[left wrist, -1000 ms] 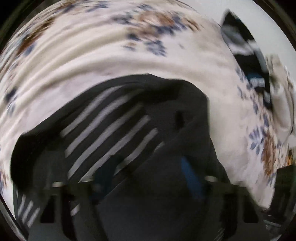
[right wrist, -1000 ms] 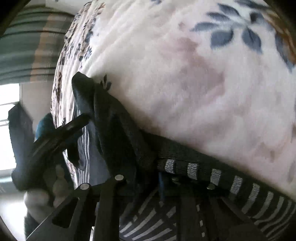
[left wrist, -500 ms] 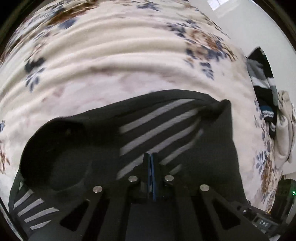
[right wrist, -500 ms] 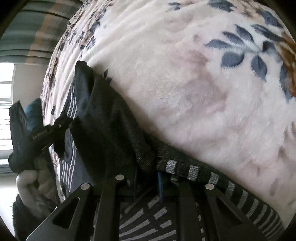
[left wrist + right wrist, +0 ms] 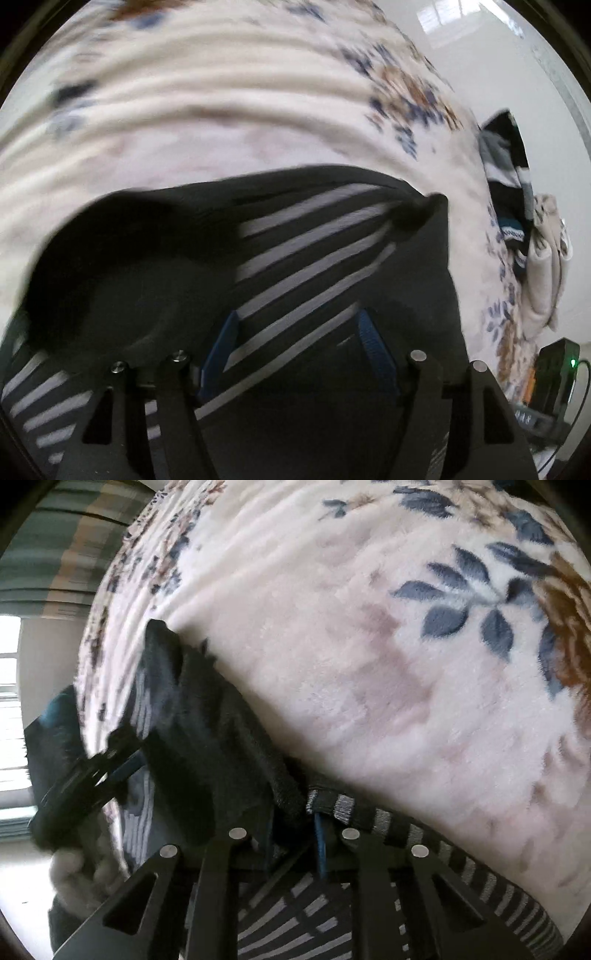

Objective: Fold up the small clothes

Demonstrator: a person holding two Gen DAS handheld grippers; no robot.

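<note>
A black garment with pale stripes point(image 5: 314, 258) lies on the floral fleece blanket point(image 5: 221, 122), one part folded over the rest. My left gripper point(image 5: 297, 345) hovers just over it, its jaws opening; the striped cloth shows between the blue pads point(image 5: 221, 343), which do not press on it. In the right wrist view my right gripper point(image 5: 295, 836) is shut on the garment's edge point(image 5: 236, 768), where the black fold meets the striped hem point(image 5: 369, 816). The left gripper point(image 5: 92, 775) appears there at the far left, above the garment's other end.
A pile of dark striped clothes point(image 5: 506, 184) and a cream cloth point(image 5: 546, 258) lie at the blanket's right edge. A black device with a green light point(image 5: 554, 373) sits below them. A curtain point(image 5: 55, 554) and a bright window point(image 5: 11, 686) are at the left.
The left gripper carried the cloth across, shut fully half a second ago, and its pads now stand wide apart over the lying garment. The right gripper kept its grip and place.
</note>
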